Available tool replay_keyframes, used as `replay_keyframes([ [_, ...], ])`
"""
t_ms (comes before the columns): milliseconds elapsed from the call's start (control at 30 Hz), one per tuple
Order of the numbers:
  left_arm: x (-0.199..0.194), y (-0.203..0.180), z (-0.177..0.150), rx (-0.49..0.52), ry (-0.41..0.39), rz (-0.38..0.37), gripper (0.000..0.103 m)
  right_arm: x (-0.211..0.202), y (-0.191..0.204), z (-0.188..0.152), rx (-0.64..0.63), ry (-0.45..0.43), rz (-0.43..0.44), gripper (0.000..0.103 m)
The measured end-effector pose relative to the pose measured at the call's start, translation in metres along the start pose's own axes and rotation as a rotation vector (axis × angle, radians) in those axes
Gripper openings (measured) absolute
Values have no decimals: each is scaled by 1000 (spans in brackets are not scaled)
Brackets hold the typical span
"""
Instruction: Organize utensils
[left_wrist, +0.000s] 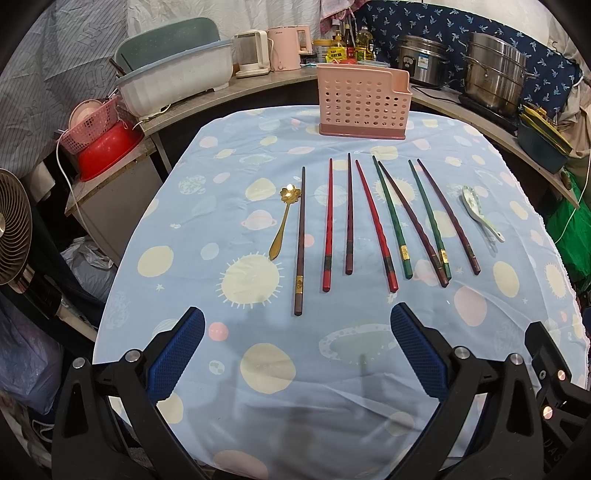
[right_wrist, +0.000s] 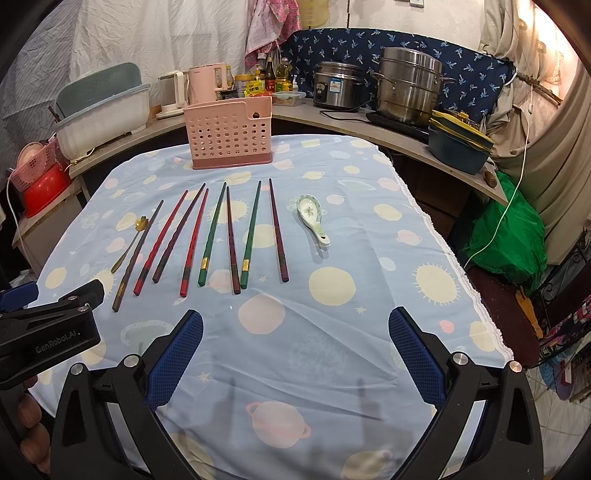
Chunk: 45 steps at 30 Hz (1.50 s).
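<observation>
Several chopsticks lie in a row on the blue planet-print tablecloth (left_wrist: 258, 369): brown (left_wrist: 300, 240), red (left_wrist: 328, 225), green (left_wrist: 391, 218) ones. A gold flower spoon (left_wrist: 282, 221) lies at the row's left end, a white ceramic spoon (left_wrist: 480, 212) at its right. A pink perforated utensil holder (left_wrist: 364, 101) stands upright behind them; it also shows in the right wrist view (right_wrist: 231, 134). My left gripper (left_wrist: 297, 354) is open and empty, near of the chopsticks' ends. My right gripper (right_wrist: 295, 354) is open and empty, nearer the table's front right. The ceramic spoon (right_wrist: 314, 218) shows in the right view too.
A curved counter behind the table holds kettles (left_wrist: 255, 51), bottles, a rice cooker (left_wrist: 423, 62), a steel steamer pot (left_wrist: 495, 74) and a white tub (left_wrist: 177, 85). A red basin (left_wrist: 107, 147) and fan (left_wrist: 14, 225) stand left. A green bag (right_wrist: 509, 236) sits right.
</observation>
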<state>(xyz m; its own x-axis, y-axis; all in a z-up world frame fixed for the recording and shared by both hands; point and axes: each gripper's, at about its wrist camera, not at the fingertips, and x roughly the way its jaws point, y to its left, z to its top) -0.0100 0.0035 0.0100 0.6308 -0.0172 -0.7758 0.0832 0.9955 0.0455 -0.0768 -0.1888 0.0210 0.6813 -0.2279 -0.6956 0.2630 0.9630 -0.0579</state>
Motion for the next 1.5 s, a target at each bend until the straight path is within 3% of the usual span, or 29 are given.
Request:
replay_keyframes([
  [733,25,4,6,-28,29,-3,96,23,0,-1,6,47,4,97],
  [1500,77,52,32,-77,44,67,96,63,0,10,2,100,-9,96],
])
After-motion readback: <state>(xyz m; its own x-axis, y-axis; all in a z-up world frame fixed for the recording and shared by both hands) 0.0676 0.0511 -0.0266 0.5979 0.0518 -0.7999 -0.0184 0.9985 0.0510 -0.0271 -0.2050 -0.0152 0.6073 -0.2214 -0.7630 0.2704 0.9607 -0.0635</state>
